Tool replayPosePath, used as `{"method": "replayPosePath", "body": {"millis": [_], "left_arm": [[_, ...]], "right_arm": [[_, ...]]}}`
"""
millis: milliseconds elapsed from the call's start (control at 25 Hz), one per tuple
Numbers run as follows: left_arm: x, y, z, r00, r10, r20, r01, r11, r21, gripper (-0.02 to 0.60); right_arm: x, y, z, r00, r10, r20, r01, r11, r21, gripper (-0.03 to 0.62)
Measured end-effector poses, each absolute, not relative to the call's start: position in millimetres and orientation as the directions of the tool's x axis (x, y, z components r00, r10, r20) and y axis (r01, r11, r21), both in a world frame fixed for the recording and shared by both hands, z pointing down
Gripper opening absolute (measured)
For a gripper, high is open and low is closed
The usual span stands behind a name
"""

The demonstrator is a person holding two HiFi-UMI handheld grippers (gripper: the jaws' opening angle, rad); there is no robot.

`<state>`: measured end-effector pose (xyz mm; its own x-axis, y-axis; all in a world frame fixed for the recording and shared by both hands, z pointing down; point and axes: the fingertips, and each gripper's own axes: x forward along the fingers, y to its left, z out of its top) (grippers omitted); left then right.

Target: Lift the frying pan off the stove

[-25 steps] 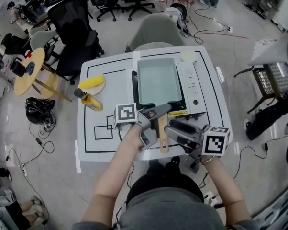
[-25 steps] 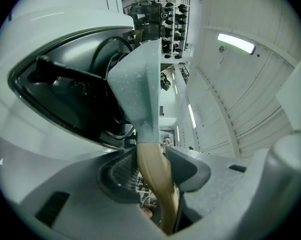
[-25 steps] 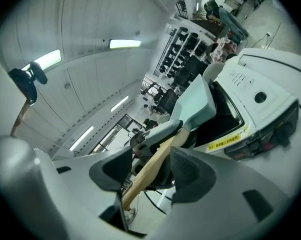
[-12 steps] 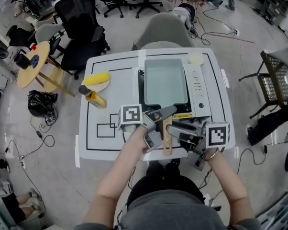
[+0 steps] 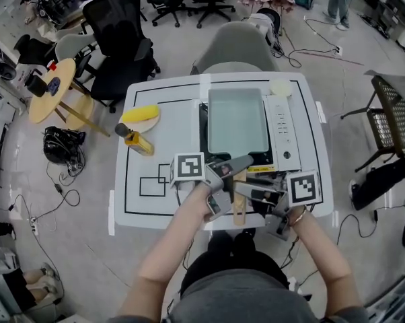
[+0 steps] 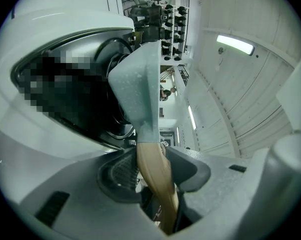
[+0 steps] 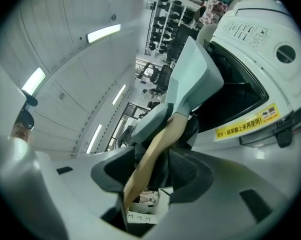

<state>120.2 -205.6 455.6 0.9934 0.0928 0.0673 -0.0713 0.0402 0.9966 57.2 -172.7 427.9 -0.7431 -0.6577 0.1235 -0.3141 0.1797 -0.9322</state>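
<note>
Pan: frying pan (image 5: 237,121) flat on stove (image 5: 283,130), wooden handle (image 5: 239,206) jutting off near side | Grip: left gripper (image 5: 224,184) clamped on handle; right gripper (image 5: 248,192) jaws around it, just closing, not yet pressing | Do well: seat right grip fully, then raise level with 2 grippers | Change: right gripper moved in onto handle; left and pan unchanged

— What's the room like from where you stand?
— Glossy grey floor (image 5: 75,261) under me, and my white worktop (image 5: 182,123) marked with black lines. A grey chair (image 5: 236,46) stands at its far side, with black office chairs (image 5: 118,29) beyond.
— And to the sides?
— A round wooden table (image 5: 51,89) to my left, with a dark heap of cables (image 5: 58,147) near it. A mesh chair (image 5: 394,116) is on my right. Long strip lamps (image 7: 103,33) glow overhead.
</note>
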Motion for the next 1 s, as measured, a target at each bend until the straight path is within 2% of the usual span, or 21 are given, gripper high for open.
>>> {"method": "replayPosePath", "body": {"millis": [520, 1000], "left_arm": [[118.2, -206.1, 454.3, 0.994, 0.078, 0.083, -0.086, 0.037, 0.996, 0.158], [118.4, -204.7, 450.0, 0.995, 0.066, 0.069, -0.07, 0.014, 0.997, 0.158]], "right_arm": [[54.0, -174.8, 425.4, -0.76, -0.64, 0.113, -0.281, 0.166, -0.945, 0.181], [55.6, -171.5, 424.9, -0.742, -0.657, 0.136, -0.323, 0.172, -0.931, 0.186]]}}
